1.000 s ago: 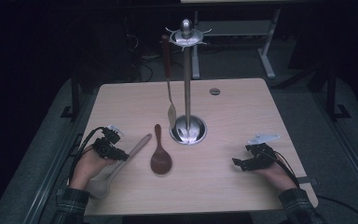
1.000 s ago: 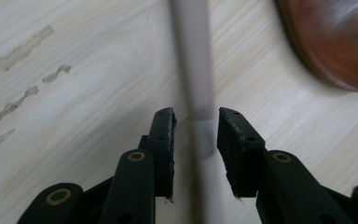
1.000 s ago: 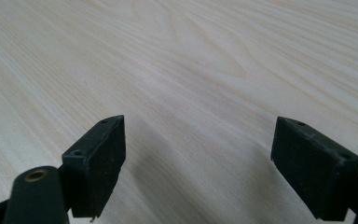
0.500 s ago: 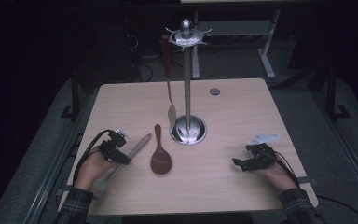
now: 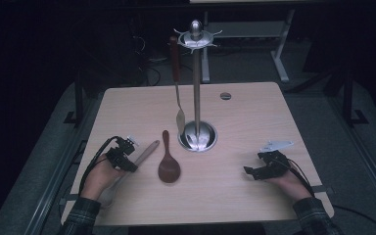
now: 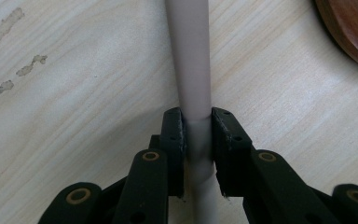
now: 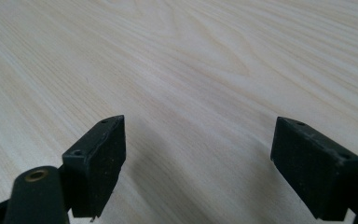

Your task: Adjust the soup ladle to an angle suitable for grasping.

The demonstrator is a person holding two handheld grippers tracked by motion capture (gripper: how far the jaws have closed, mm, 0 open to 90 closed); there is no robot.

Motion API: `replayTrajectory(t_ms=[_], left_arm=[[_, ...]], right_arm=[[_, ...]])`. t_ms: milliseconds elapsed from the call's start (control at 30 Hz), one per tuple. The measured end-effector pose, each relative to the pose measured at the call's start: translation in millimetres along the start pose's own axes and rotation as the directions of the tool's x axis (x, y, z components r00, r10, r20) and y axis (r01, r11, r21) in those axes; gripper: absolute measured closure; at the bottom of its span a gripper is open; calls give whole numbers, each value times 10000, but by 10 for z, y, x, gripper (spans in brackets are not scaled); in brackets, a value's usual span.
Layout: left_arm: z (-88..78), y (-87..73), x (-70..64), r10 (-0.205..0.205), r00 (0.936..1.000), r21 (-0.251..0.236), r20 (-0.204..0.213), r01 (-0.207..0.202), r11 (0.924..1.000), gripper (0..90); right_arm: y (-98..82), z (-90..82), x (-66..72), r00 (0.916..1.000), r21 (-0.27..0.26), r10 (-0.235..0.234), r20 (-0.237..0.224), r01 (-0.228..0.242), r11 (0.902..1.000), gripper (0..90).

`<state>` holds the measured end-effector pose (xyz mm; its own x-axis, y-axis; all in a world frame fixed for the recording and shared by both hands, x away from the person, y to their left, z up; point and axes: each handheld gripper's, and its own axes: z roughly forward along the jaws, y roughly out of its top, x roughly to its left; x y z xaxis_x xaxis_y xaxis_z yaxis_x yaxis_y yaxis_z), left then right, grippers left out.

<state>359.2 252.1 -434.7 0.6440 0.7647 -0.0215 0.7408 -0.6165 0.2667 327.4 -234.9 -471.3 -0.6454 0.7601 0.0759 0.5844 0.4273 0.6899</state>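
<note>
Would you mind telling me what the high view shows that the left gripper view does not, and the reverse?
High view alone: the stand with a utensil hanging from it, the open right gripper, and both hands. Left gripper view alone: the pads pressing both sides of the pale handle, the jaws having just been closing on it, plus stains on the wood. Both: that handle, the dark spoon, the table and the left gripper.

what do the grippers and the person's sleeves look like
Both grippers, left and right, are black, with blocky flat-faced jaws on linked arms with brass-coloured pivot rings. A black cable loops from the left one; the right one carries a grey three-cornered plate. The sleeves are dark plaid.
</note>
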Motion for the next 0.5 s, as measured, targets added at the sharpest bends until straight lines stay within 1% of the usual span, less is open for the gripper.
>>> replayTrajectory(t_ms=[133,200,267,433,467,500], left_arm=[[1,2,2,-96,9999,-24,33,96,10000,756],[1,0,2,-54,10000,-38,21,55,10000,763],[-1,-14,17,-102,9997,-128,200,105,9999,767],[-7,-42,42,-52,9979,-250,639,68,9997,770],[-9,-48,40,-117,9975,-289,691,137,9995,771],[-14,-53,45,-99,9975,-307,705,120,9995,771]], right_arm=[[-1,2,4,10000,47,2,8,-3,10000,177],[-3,4,12,10000,112,79,26,-79,9999,178],[-3,9,8,10000,125,6,25,-6,9999,178],[-3,3,0,10000,38,-3,34,2,10000,178],[-3,2,-6,10000,12,-11,37,11,10000,178],[-3,-2,-8,10000,13,14,55,-15,10000,178]])
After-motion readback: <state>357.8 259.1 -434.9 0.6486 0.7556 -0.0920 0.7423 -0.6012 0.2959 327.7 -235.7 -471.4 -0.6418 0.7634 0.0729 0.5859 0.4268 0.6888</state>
